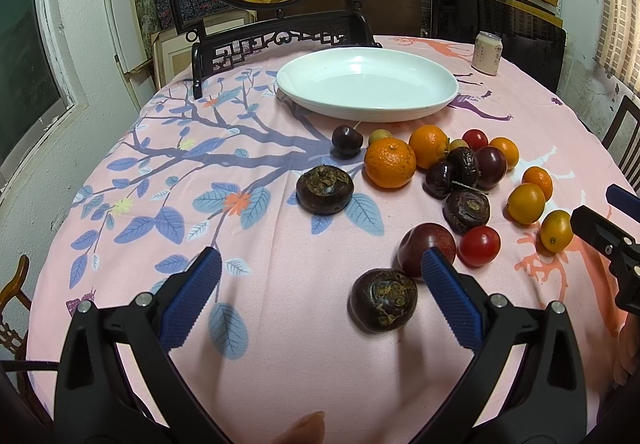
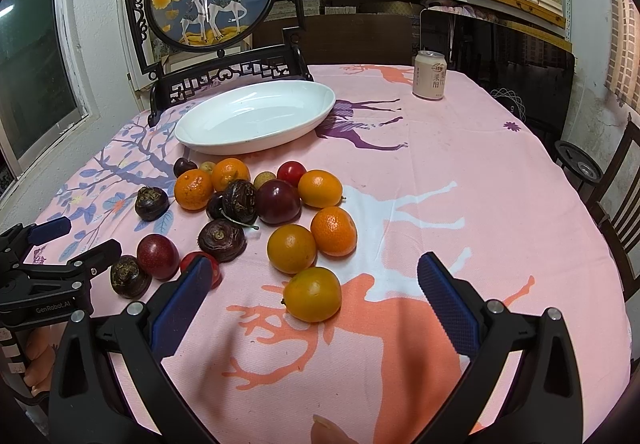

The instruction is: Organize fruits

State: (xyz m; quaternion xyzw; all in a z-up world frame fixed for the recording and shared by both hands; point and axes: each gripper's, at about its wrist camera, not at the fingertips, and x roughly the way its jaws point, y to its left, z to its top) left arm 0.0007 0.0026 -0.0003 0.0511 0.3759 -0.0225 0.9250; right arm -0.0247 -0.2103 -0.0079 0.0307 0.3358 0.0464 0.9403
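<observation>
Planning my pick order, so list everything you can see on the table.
Shallow white oval ceramic dish: one, white, far side, empty.
Round orange citrus fruits: six, orange, before dish.
Knobbly dark brown water chestnuts: four, brown, left and centre.
Smooth dark purple-red round fruits: four, amid pile.
Red cherry tomatoes: two, red, pile's edges.
Small tan round fruits: two, tan, by dish.
Pale drink can: one, cream, far right.
Left tongs: black, blue pads, open.
Right tongs: same, open.
</observation>
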